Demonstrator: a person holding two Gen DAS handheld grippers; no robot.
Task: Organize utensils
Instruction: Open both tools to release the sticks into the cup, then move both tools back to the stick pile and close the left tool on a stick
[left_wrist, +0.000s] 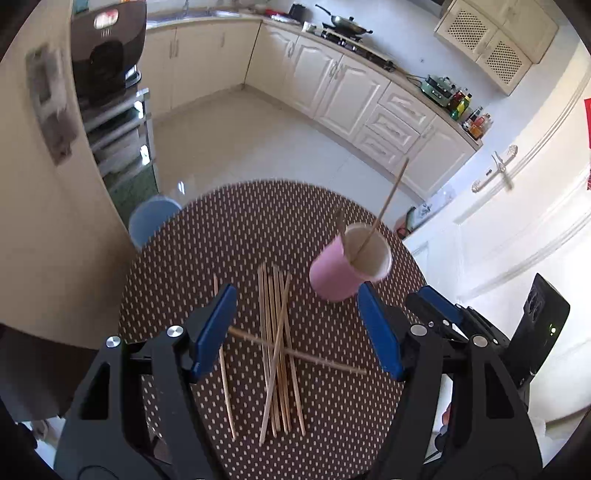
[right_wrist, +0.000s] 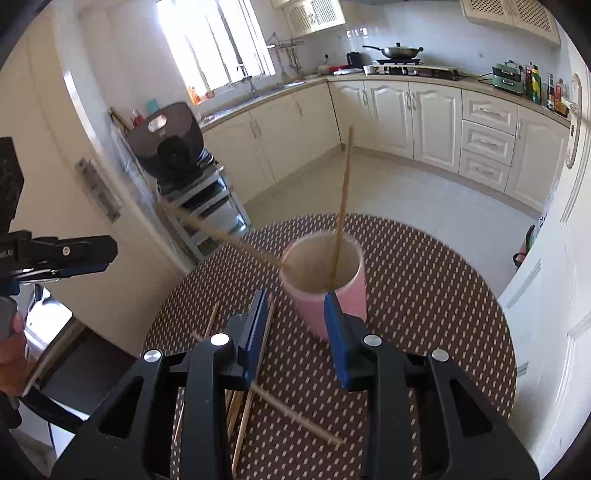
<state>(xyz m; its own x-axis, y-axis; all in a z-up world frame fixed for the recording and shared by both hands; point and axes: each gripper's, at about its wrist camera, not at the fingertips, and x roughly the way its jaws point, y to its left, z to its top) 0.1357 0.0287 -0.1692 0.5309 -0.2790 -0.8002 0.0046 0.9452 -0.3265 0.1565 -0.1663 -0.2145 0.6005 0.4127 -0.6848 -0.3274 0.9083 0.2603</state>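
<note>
Brown polka-dot cloth covers the round desk, seen first from the left wrist camera. A loose pile of thin wooden chopsticks lies on it, most side by side pointing away from the camera, with one crossing them almost at right angles and one lying apart to the left. Just beyond the pile and to the right stands a pink cylindrical cup with a pale inside; a long chopstick leans out of it up to the right, and a second, blurred one shows at its left rim. The left gripper, black with blue pads, hangs over the pile with its jaws wide apart and nothing between them. Part of the right gripper's black frame shows at the right edge. A blue round stool stands past the desk's far left edge.

From the right wrist camera, the pink cup sits just ahead of the right gripper, whose jaws are apart and empty. One chopstick stands nearly upright in the cup; another, motion-blurred, slants out over the left rim. The chopstick pile lies below the jaws. The left gripper appears at the left edge.
</note>
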